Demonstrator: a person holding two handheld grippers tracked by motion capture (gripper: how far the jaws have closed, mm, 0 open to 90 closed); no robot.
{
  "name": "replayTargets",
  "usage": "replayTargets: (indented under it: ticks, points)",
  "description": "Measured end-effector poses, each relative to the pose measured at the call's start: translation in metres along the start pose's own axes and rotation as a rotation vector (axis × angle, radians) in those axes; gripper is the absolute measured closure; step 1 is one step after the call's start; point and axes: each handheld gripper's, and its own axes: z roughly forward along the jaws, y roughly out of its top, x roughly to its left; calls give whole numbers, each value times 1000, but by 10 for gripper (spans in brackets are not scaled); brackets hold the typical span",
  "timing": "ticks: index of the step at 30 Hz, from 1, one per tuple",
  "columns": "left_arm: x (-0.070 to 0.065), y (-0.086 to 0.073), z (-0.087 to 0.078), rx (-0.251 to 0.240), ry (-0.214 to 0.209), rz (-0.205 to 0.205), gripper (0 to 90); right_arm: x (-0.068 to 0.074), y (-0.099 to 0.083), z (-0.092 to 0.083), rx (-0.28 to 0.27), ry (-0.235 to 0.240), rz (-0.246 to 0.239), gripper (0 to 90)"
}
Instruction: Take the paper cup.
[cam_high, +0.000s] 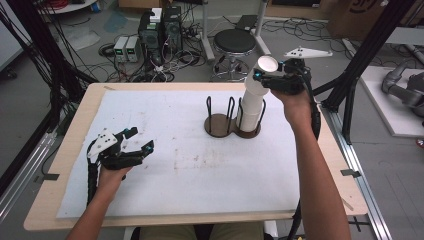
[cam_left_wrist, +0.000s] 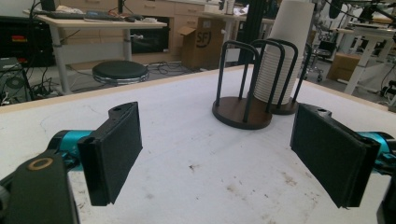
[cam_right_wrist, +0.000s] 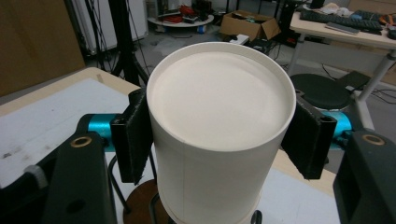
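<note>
right hand-held gripper (cam_high: 264, 77) sits at the top of the cup stack (cam_high: 252, 102), its pads pressed on either side of the topmost paper cup (cam_right_wrist: 219, 135). in the right gripper view the cup stands upside down, flat base towards the camera, one black pad on each flank. judged a firm side grip on that one cup.

the stack stands in the right-hand bay of a two-bay wire cup holder (cam_high: 231, 120), towards the far right of the white-covered surface (cam_high: 175, 165). the left bay (cam_high: 219, 116) is empty. from the high view the top cup looks partly raised off the cups below, though how far it has cleared them i cannot tell.

left hand-held gripper (cam_high: 136, 142) is near the left edge of the surface, jaws wide apart with nothing between them; its own view shows bare mat between the pads (cam_left_wrist: 112, 154), the holder well ahead.

relation that matters: the long axis of the stack is close to vertical, tilted a little, and the right hand-held gripper holds the cup across that axis from the side. likely the next move must run straight up along the axis so the cup slips off without dragging its neighbours or catching the wire hoops. the right hand is at the stack; the left is well apart from it.
</note>
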Motion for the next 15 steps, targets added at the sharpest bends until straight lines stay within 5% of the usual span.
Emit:
replayTargets:
  ticks: [15]
  points:
    - [-2, 0, 3, -19, -49, 6, 163, 18, -13, -37, 24, 47, -42, 332]
